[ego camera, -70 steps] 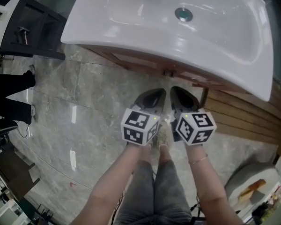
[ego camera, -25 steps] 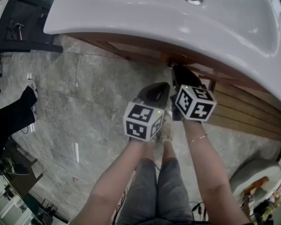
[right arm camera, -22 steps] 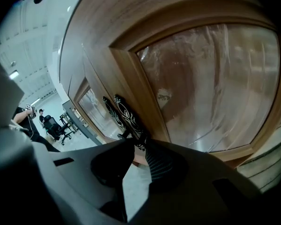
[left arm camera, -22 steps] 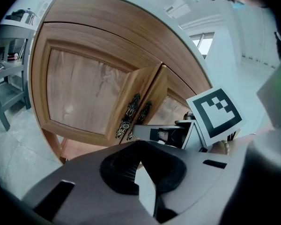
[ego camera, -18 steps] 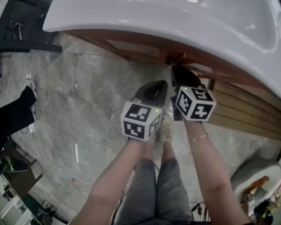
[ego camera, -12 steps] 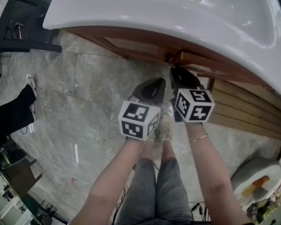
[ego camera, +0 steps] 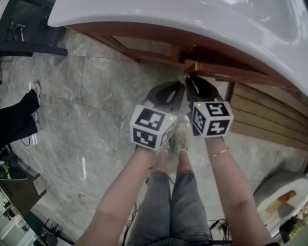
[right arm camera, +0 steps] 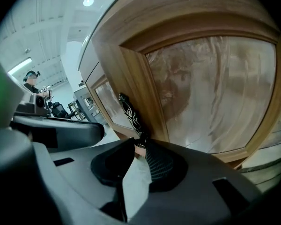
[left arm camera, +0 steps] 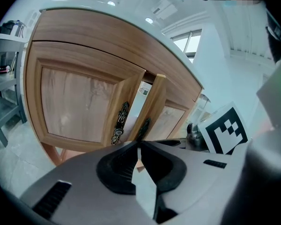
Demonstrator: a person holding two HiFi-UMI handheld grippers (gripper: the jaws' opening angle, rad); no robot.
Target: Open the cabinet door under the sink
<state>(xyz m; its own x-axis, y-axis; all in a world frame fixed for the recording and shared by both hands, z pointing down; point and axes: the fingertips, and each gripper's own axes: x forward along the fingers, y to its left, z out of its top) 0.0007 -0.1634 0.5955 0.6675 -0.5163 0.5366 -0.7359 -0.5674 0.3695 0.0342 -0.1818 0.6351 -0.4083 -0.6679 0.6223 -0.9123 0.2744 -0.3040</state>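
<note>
1. Clamped partly closed, the right gripper (right arm camera: 139,146) has its pads on the lower end of the dark ornate metal handle (right arm camera: 129,114). The handle belongs to the right-hand wooden cabinet door with a cloudy inset panel (right arm camera: 210,93).
2. Jaws pressed together with nothing between them, the left gripper (left arm camera: 138,145) hangs just beside the right one. It faces the gap between the two doors and touches neither.
3. Door sits directly under the white ceramic sink (ego camera: 159,9), its inner edge already ajar. The left-hand wooden door (left arm camera: 75,102) next to it lies flush and shut.
4. Handling, as a judgement: a rigid hinged panel, probably fairly light, which should swing on an arc rather than pull straight out.
5. Handle looks thin and smooth, so a grip at its very tip could slip off; a hold nearer its middle seems safer. The inset panel may be fragile, so it is best left alone.
</note>
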